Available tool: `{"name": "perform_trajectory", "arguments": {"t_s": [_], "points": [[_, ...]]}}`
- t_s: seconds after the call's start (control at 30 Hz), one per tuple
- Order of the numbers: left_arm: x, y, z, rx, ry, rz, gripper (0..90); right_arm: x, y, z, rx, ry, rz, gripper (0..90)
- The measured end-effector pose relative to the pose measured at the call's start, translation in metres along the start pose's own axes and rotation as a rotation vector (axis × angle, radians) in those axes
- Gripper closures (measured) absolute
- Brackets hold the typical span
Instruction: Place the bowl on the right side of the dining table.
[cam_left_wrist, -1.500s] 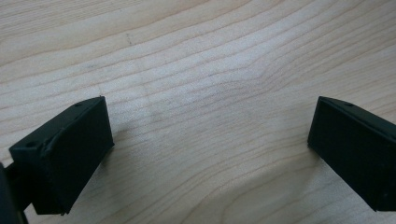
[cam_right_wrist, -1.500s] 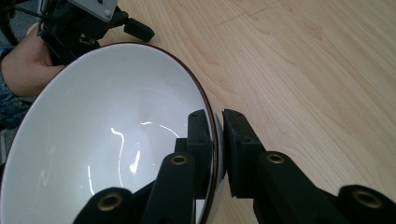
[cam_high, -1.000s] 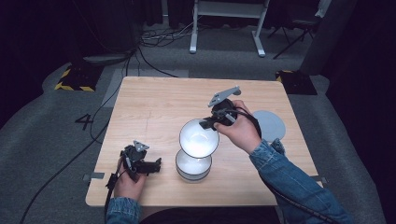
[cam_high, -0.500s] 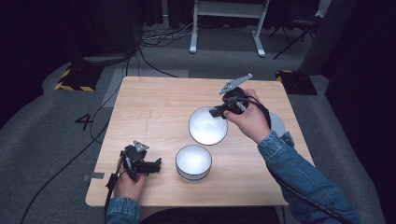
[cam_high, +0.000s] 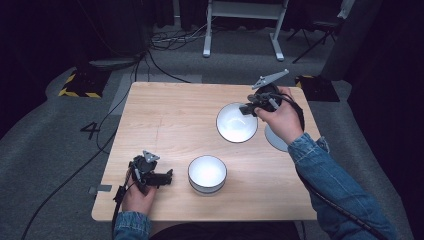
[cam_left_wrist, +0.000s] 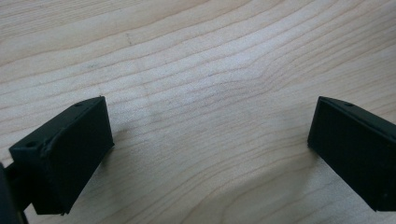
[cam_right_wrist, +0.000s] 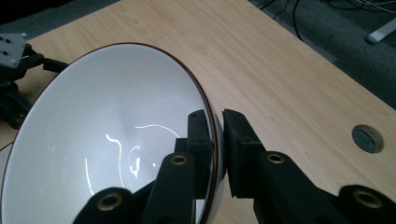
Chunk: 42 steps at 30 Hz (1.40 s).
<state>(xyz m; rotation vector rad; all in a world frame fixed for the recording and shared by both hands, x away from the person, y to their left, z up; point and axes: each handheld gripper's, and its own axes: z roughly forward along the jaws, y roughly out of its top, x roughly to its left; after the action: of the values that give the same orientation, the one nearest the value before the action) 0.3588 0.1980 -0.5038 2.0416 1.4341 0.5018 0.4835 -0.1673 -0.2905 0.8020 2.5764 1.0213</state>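
My right gripper (cam_high: 246, 109) is shut on the rim of a white bowl (cam_high: 237, 123) with a dark red edge, which hangs tilted above the table's right half. In the right gripper view one pad (cam_right_wrist: 200, 135) sits inside the bowl (cam_right_wrist: 112, 140) and the other outside, with the right gripper (cam_right_wrist: 217, 117) pinching the wall. A second white bowl (cam_high: 207, 173) stands alone on the table near the front edge. My left gripper (cam_high: 166, 176) rests at the front left, to the left of that bowl. In its own view the left gripper (cam_left_wrist: 205, 135) stands open over bare wood.
The wooden table (cam_high: 170, 115) has a round grey grommet (cam_right_wrist: 367, 138) near its far edge. A grey flat disc (cam_high: 276, 139) lies partly under my right hand. Cables and a white stand's feet lie on the grey floor beyond the table.
The right gripper has lifted the upper bowl off the lower one and carried it toward the far right. The lower bowl stays in place. The left gripper has not moved.
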Motion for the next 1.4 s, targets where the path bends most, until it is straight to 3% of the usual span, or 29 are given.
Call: {"name": "perform_trajectory", "arguments": {"t_s": [0.43,0.67,0.93,1.33,1.4], "points": [[0.000,0.000,0.000,0.000,0.000,0.000,0.1,-0.049,-0.012,-0.018,-0.007,-0.089,0.109,81.7],[0.000,0.000,0.000,0.000,0.000,0.000,0.1,-0.069,-0.019,-0.026,-0.012,-0.137,0.121,81.7],[0.000,0.000,0.000,-0.001,0.000,0.001,0.1,-0.095,-0.031,-0.038,-0.019,-0.193,0.179,81.6],[0.000,0.000,0.000,0.000,0.000,0.000,0.1,-0.120,-0.047,-0.049,-0.002,-0.255,0.241,81.6],[0.000,0.000,0.000,0.000,0.000,0.000,0.1,-0.122,-0.048,-0.049,-0.005,-0.261,0.233,81.6]]}}
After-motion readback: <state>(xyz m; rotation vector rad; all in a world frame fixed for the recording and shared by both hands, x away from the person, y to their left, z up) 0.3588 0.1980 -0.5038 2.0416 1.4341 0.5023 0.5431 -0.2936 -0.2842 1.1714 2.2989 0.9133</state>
